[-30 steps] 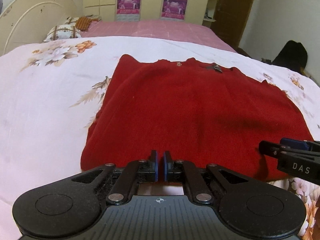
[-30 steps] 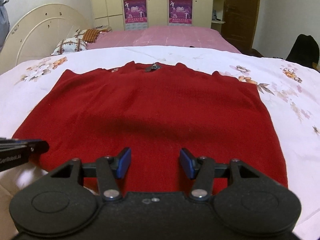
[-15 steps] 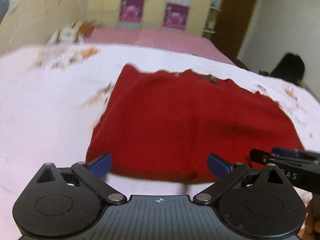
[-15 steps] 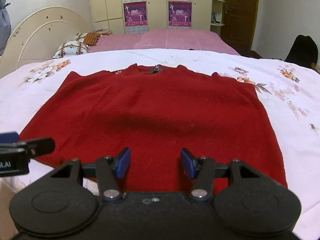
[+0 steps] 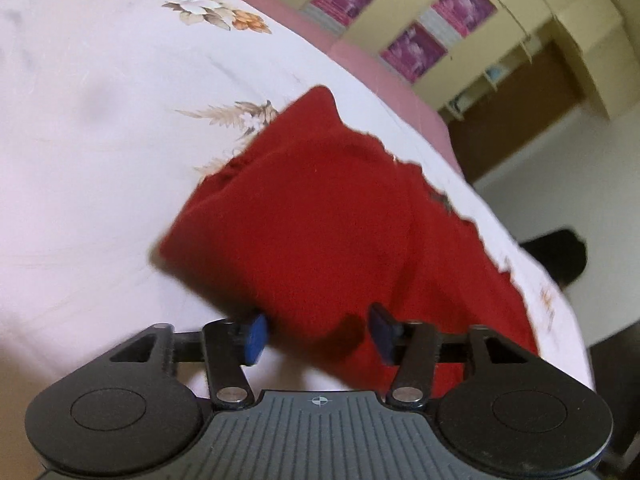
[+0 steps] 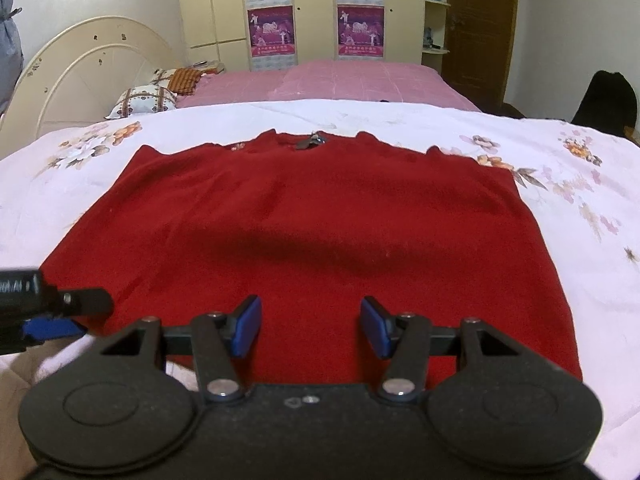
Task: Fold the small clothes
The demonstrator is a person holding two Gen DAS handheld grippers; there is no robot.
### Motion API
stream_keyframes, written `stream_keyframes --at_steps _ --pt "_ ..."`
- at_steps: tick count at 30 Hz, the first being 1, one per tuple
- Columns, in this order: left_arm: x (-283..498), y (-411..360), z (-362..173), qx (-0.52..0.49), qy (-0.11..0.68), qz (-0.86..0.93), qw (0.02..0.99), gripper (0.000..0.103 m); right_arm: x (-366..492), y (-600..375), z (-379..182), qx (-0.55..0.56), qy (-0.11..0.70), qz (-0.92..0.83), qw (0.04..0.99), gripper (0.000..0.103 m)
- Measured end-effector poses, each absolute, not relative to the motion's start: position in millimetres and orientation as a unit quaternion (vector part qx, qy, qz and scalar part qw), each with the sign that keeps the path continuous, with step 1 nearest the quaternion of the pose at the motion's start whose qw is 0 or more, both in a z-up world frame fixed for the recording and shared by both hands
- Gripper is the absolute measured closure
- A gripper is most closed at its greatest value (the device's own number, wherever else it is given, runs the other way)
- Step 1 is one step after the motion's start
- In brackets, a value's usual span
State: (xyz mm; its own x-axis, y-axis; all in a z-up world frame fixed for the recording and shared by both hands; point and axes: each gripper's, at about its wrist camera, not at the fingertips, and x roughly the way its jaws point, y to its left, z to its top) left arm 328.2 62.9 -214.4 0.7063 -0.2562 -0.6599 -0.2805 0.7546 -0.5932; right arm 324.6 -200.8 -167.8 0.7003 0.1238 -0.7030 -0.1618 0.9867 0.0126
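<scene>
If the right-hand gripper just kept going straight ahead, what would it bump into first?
Probably the red sweater spread flat on the bed. The right gripper is open, and only sweater shows beyond its fingers, though its height above the cloth is unclear.

The left view is motion-blurred, smearing the red sweater's [image 5: 320, 216] edge toward 8 o'clock. The left gripper [image 6: 48, 312] is cut off at 9 o'clock in the right view.

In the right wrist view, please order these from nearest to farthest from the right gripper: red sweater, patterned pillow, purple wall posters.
1. Red sweater, directly ahead of the right gripper.
2. Patterned pillow, far left.
3. Purple wall posters, on the back cabinets.
</scene>
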Motion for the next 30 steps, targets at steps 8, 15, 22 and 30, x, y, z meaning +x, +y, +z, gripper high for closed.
stream_keyframes --at_steps 8,15,22,30 --pt "363 61 -215 -0.377 0.348 0.032 0.858 0.02 358 -202 -158 -0.017 0.359 0.076 0.93 0.049" --pt "376 71 -225 -0.389 0.347 0.063 0.851 0.079 378 -193 -170 -0.029 0.366 0.083 0.927 0.049" --pt "372 56 -191 -0.317 0.311 0.025 0.896 0.089 373 -177 -192 -0.096 0.353 0.075 0.927 0.047" --pt "392 -40 -120 -0.167 0.251 -0.152 0.941 0.094 361 -229 -158 0.012 0.331 0.063 0.941 0.049"
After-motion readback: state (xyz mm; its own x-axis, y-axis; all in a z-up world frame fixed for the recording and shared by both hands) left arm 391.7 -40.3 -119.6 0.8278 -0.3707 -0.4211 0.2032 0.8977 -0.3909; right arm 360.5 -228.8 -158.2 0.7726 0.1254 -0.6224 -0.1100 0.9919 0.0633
